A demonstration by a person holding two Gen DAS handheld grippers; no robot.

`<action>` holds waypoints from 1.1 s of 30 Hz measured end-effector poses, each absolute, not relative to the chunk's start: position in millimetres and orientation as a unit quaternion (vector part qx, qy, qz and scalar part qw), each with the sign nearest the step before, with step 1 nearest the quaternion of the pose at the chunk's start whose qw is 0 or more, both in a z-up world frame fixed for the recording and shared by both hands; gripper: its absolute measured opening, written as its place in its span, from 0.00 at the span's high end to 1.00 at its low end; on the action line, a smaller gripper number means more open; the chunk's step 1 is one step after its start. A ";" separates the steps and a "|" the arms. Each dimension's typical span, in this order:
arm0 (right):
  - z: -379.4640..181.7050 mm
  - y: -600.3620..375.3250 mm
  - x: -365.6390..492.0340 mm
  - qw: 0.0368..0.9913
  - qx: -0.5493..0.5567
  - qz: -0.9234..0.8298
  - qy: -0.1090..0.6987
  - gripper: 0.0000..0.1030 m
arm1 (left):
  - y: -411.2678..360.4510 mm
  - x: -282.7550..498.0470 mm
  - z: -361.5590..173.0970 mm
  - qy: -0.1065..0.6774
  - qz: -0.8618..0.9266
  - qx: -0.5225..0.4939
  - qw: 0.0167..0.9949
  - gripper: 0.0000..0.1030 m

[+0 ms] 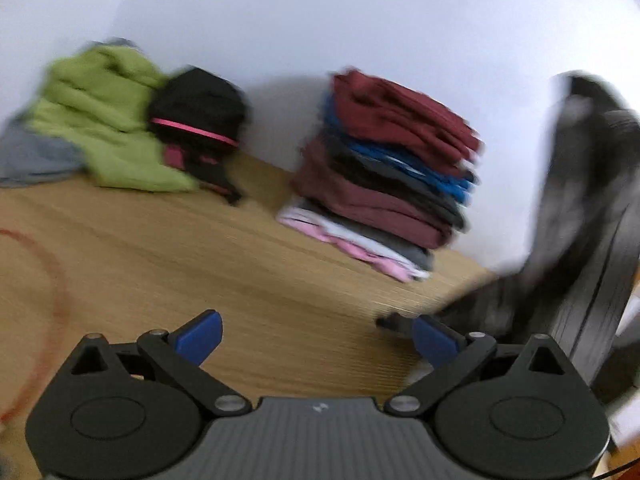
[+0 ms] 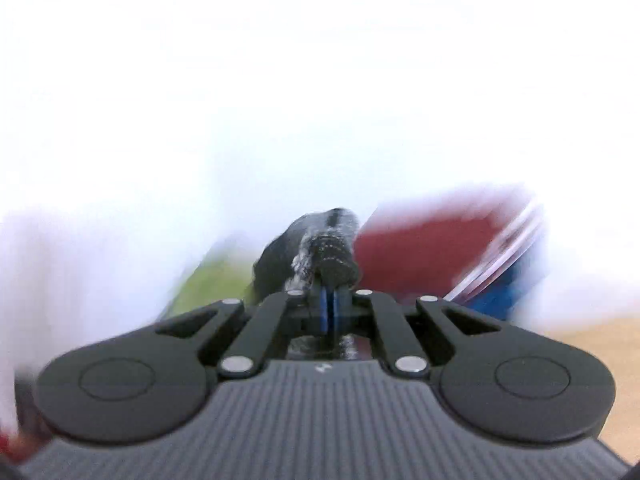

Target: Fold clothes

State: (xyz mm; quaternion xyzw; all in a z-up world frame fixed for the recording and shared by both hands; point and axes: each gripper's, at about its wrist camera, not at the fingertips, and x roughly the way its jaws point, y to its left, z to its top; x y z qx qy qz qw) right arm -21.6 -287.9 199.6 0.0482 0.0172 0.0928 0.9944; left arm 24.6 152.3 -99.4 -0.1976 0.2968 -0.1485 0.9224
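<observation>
While both views are blurred, the layout reads clearly enough. No container shows; the clothes sit loose on a wooden table (image 1: 256, 280) against a white wall (image 1: 320, 20). At the back, a folded stack (image 1: 384, 176) rises in layers of dark red, blue, black, grey and pink, with a dark red piece on top. Left of it, well apart, lies an unfolded heap (image 1: 104, 120): a green garment, a black one with a pink stripe beside it, and grey cloth at the far left edge.

A dark grey garment (image 1: 576, 240) hangs along the right side of the left wrist view, its lower end trailing onto the table just beside the left gripper's right finger. The left gripper (image 1: 316, 340) has its blue pads wide apart over bare wood, nothing between them.

The right gripper (image 2: 330, 304) has its pads pressed together on a bunched fold of the dark garment (image 2: 320, 252), which bulges above the fingertips. Behind it blur green, red and blue patches.
</observation>
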 end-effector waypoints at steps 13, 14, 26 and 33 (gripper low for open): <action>4.8 -662.4 -175.1 0.728 0.280 -0.582 0.231 0.75 | -62.3 99.2 -113.9 0.345 -0.252 -0.126 0.895 0.00; -14.4 -666.7 -178.3 0.719 0.294 -0.580 0.246 0.68 | -76.3 101.0 -115.3 0.349 -0.253 -0.120 0.894 0.00; -61.4 -545.7 -28.9 0.915 0.144 -0.041 0.375 0.31 | -243.3 138.1 -151.0 0.368 -0.347 0.013 0.863 0.15; -89.2 -504.8 17.0 0.894 0.105 0.035 0.433 0.96 | -253.0 121.5 -158.9 0.380 -0.336 -0.068 0.859 0.95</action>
